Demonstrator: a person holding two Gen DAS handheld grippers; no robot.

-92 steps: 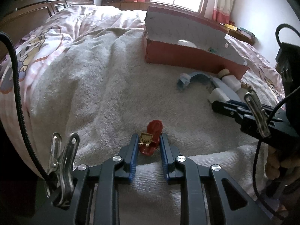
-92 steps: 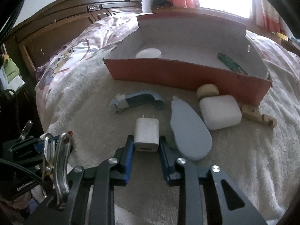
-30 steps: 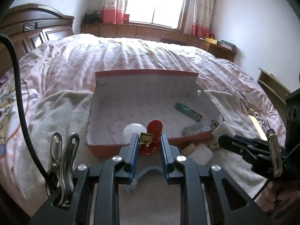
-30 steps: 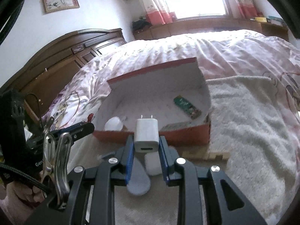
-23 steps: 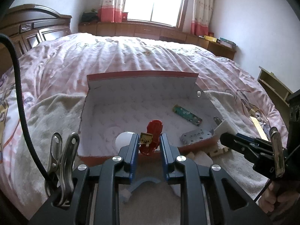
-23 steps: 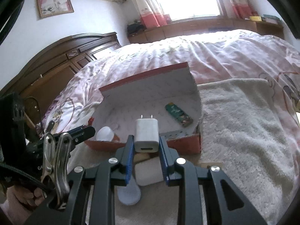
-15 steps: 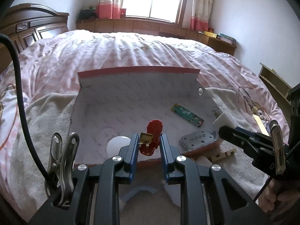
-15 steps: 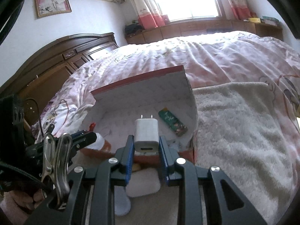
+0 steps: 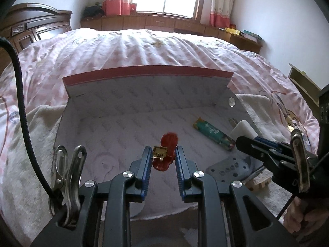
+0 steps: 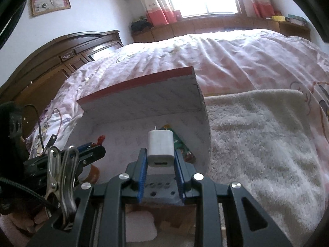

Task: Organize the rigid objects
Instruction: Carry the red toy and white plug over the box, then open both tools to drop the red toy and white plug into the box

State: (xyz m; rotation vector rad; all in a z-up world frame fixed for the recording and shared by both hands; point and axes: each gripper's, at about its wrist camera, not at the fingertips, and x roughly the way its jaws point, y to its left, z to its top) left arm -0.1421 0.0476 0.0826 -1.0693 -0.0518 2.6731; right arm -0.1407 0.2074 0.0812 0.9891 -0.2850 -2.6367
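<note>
My left gripper [image 9: 163,150] is shut on a small red object with a gold metal piece [image 9: 167,142], held over the floor of the open red-rimmed box [image 9: 148,94]. The right gripper [image 10: 160,152] is shut on a white plug charger [image 10: 160,142], prongs pointing away, above the box's near right part [image 10: 144,107]. Each gripper shows in the other's view: the right gripper [image 9: 244,139] with the charger [image 9: 242,128] at the right, the left gripper [image 10: 96,150] with the red object [image 10: 100,139] at the left. A green flat item [image 9: 212,132] lies inside the box.
The box stands on a white fluffy towel [image 10: 257,144] over a pink bedspread [image 9: 144,45]. A grey perforated flap [image 9: 228,167] sits at the box's near right corner, a wooden block [image 9: 259,182] just outside it. A white rounded block [image 10: 139,225] lies below my right gripper.
Both grippers have moved forward and slightly down, from in front of the box to over its inside. The white round thing in the box is now hidden behind my left gripper.
</note>
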